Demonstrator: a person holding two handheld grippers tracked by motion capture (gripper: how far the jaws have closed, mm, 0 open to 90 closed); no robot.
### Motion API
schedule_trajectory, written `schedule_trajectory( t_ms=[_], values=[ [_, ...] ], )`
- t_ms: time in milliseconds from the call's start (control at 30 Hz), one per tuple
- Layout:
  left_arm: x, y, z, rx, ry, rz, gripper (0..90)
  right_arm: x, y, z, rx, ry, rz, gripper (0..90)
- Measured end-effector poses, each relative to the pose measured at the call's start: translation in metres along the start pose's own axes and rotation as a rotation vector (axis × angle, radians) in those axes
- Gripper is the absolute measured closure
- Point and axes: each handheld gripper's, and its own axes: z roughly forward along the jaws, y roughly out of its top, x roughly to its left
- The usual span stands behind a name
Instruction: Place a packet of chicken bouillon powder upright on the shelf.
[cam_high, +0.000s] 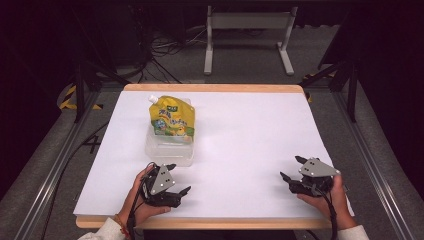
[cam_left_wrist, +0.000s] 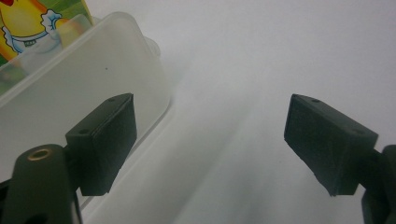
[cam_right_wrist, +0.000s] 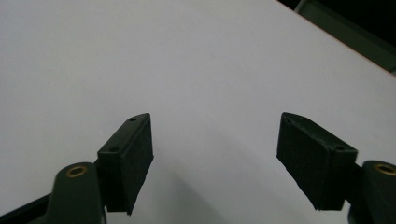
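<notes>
The left gripper (cam_high: 172, 180) is resting near the table's (cam_high: 250, 125) near edge with its jaws spread wide and holding nothing. Just ahead of it a clear plastic box (cam_high: 169, 150) is sitting, with a yellow spouted pouch (cam_high: 172, 119) lying on top. In the left gripper view the box (cam_left_wrist: 70, 88) is lying beside the left jaw, its rounded translucent corner close to the pad. The right gripper (cam_high: 295, 171) is likewise released, jaws apart, sitting well apart from the box toward the table's right side. Ahead of it, smooth white tabletop (cam_right_wrist: 187, 60) is stretching open to the wooden far rim.
</notes>
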Motion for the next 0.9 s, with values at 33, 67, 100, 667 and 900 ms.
schedule_trajectory(
  t_ms=[33,67,100,667,900],
  values=[
    [0.0,0.0,0.0,0.001,-0.002,-0.001,17.3,0.0,-0.003,-0.001,0.002,-0.003,0.007,24.4],
    [0.001,-0.001,0.0,0.0,-0.005,-0.002,17.3,0.0,-0.007,-0.002,0.002,-0.012,0.019,23.9],
    [0.002,-0.001,0.001,-0.002,-0.011,-0.003,17.3,0.0,-0.011,-0.003,0.002,-0.017,0.033,23.4],
    [0.002,-0.002,0.008,0.017,-0.047,-0.008,16.2,-0.001,-0.034,-0.017,0.008,-0.024,0.102,19.9],
    [0.002,-0.001,0.01,0.019,-0.052,-0.001,16.1,0.0,-0.032,-0.019,0.0,-0.027,0.096,19.3]
  ],
)
